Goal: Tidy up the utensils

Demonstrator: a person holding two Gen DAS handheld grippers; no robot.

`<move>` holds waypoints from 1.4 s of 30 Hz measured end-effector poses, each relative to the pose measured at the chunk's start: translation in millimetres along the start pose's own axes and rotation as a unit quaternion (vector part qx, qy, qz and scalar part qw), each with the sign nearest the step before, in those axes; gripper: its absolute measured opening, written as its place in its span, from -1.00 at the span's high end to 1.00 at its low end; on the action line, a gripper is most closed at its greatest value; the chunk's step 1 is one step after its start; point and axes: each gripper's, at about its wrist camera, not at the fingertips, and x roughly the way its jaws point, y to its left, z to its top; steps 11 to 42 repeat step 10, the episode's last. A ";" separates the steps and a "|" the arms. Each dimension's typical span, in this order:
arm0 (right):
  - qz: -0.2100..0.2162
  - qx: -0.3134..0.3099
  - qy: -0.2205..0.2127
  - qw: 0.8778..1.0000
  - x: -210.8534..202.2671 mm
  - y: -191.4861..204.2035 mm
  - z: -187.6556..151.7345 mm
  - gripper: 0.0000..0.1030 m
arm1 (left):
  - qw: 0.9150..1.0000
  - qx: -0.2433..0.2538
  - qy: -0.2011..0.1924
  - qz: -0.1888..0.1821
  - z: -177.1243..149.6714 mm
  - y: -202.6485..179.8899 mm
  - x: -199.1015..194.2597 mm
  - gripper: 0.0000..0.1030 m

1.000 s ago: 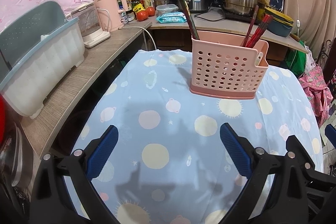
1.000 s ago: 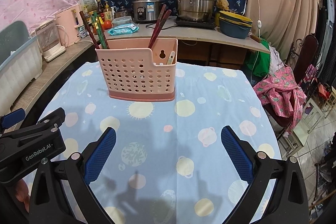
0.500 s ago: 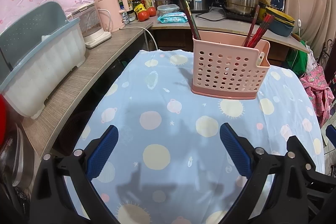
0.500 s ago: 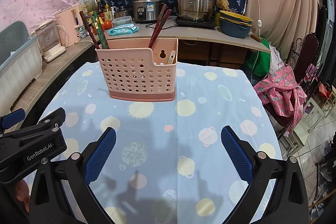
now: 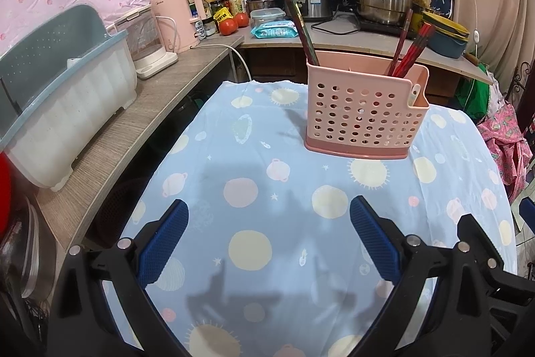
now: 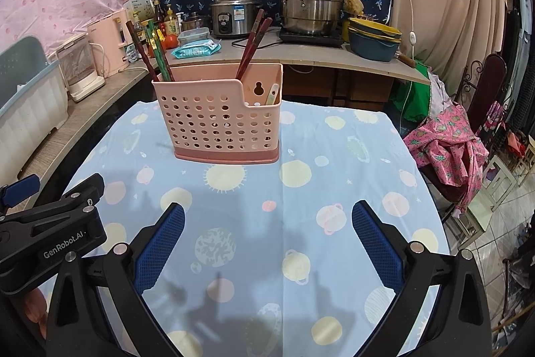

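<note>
A pink perforated utensil holder [image 5: 364,114] stands on the blue patterned tablecloth [image 5: 254,163]; it also shows in the right wrist view [image 6: 222,119]. Dark and green chopsticks [image 6: 150,54] lean out of its left side, red-brown chopsticks [image 6: 252,44] out of its middle, and a small pale utensil [image 6: 272,94] sits in its right pocket. My left gripper [image 5: 269,230] is open and empty, well short of the holder. My right gripper [image 6: 267,235] is open and empty, also short of it. The left gripper's body [image 6: 50,230] shows at the right view's left edge.
A wooden counter [image 5: 110,139] runs along the left with a dish rack [image 5: 57,102], a pink kettle [image 5: 177,19] and jars. The back counter holds a rice cooker [image 6: 234,12], a steel steamer pot [image 6: 309,0] and bowls [image 6: 372,39]. A chair with pink cloth [image 6: 451,146] stands right.
Both views have shifted very slightly; the holder sits a touch lower and nearer in frame. Both grippers stay open and empty.
</note>
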 end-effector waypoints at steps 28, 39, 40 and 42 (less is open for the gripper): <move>0.001 0.001 0.002 1.000 0.6 0.9 -0.1 -0.88 | 1.000 -0.004 0.003 0.001 0.4 -1.3 -0.8 -0.80; 0.001 0.001 0.002 1.000 0.6 0.9 -0.1 -0.88 | 1.000 -0.004 0.003 0.001 0.4 -1.3 -0.8 -0.80; 0.001 0.001 0.002 1.000 0.6 0.9 -0.1 -0.88 | 1.000 -0.004 0.003 0.001 0.4 -1.3 -0.8 -0.80; 0.001 0.001 0.002 1.000 0.6 0.9 -0.1 -0.88 | 1.000 -0.004 0.003 0.001 0.4 -1.3 -0.8 -0.80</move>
